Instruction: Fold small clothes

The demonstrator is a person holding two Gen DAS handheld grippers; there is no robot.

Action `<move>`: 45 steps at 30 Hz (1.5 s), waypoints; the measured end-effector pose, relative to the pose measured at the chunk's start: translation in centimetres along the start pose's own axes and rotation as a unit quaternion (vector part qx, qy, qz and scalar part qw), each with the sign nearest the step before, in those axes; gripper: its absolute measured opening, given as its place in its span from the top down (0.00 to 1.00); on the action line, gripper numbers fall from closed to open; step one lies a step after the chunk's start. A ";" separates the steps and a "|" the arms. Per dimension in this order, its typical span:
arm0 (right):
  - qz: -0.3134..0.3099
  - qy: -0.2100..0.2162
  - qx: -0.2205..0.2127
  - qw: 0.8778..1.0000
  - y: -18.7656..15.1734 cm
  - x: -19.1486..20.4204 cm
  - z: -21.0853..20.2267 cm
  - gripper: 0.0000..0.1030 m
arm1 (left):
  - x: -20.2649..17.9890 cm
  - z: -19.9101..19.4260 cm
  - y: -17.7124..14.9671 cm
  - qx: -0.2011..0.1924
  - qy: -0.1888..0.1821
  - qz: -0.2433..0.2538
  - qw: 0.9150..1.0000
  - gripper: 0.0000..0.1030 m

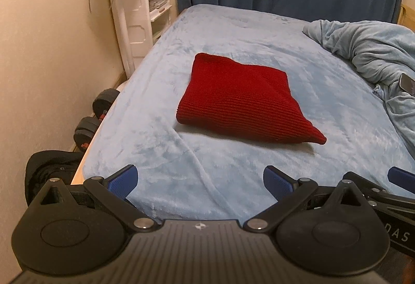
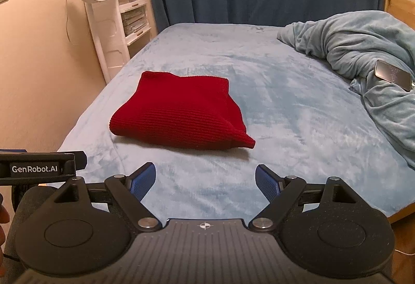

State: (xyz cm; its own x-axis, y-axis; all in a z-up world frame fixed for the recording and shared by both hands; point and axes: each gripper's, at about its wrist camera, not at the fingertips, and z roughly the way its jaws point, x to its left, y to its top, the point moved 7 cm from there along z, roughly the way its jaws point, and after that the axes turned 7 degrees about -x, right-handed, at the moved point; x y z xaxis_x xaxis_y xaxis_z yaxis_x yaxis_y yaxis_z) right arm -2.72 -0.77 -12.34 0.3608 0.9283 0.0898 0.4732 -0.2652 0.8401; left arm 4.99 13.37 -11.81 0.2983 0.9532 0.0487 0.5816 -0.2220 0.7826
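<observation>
1. My left gripper (image 1: 199, 181) is wide open and holds nothing. It hangs over the near edge of the bed (image 1: 181, 180).
2. My right gripper (image 2: 205, 181) is wide open too, and it holds nothing.
3. The red knit sweater (image 1: 241, 99) lies on the blue bed sheet, out in front of both grippers and not touching them. It looks folded into a puffy square already.
4. One corner sticks out at the near right side. I think it could flop open if I bump it.
5. The knit is thick and soft. If I pinch only the top layer, the fold may pull apart.
6. A phone (image 2: 393, 75) rests on the bunched blue blanket (image 2: 363, 45), well apart from the sweater. Tugging the blanket could make it slide off.
</observation>
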 end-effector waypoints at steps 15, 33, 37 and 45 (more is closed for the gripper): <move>-0.001 -0.002 0.005 1.000 0.0 0.0 0.4 0.17 | -0.2 -0.1 0.2 -0.005 0.005 0.010 1.000 0.00; 0.000 -0.001 0.006 1.000 0.0 0.1 0.5 0.17 | 0.3 0.2 0.0 -0.006 0.006 0.014 1.000 0.00; -0.001 -0.001 0.006 1.000 0.0 0.1 0.5 0.17 | 0.4 0.2 -0.1 -0.005 0.007 0.016 1.000 0.00; -0.003 0.000 0.005 1.000 -0.1 0.1 0.5 0.17 | 0.9 0.3 -0.2 -0.006 0.009 0.016 1.000 0.00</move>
State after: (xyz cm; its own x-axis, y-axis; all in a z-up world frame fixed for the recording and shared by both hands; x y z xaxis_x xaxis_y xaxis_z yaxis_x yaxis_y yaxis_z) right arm -2.32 -0.77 -12.70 0.3574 0.9301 0.0851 0.4832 -0.2621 0.8353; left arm 5.33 14.25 -12.10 0.3020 0.9496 0.0845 0.5632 -0.2492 0.7878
